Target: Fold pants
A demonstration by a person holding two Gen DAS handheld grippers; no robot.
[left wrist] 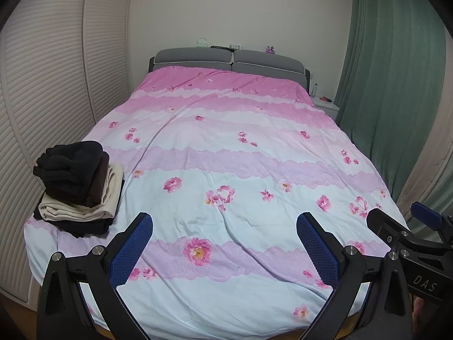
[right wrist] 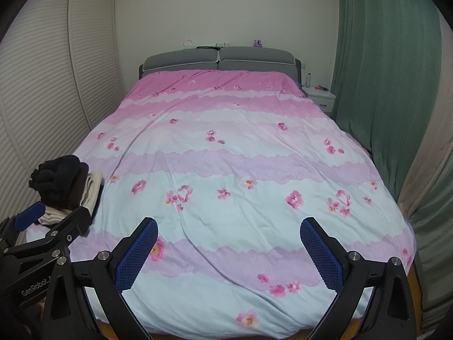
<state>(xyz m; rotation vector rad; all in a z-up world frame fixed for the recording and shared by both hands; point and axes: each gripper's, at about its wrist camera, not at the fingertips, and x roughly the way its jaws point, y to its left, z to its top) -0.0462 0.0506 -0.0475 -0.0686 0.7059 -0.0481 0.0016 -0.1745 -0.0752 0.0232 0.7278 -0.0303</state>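
Note:
A stack of folded clothes [left wrist: 76, 187], black and brown on top, cream below and black at the bottom, sits at the bed's near left corner; it also shows in the right wrist view [right wrist: 65, 184]. My left gripper [left wrist: 225, 235] is open and empty above the foot of the bed, right of the stack. My right gripper [right wrist: 229, 239] is open and empty above the foot of the bed. The right gripper shows at the right edge of the left wrist view [left wrist: 402, 221]. The left gripper shows at the left edge of the right wrist view [right wrist: 53, 215]. No unfolded pants are in view.
The bed carries a pink, lilac and pale blue floral duvet [left wrist: 226, 147] and a grey headboard [left wrist: 229, 61]. Louvred wardrobe doors [left wrist: 42, 85] stand on the left. Green curtains [left wrist: 396, 70] hang on the right. A white nightstand [right wrist: 318, 96] holds a bottle.

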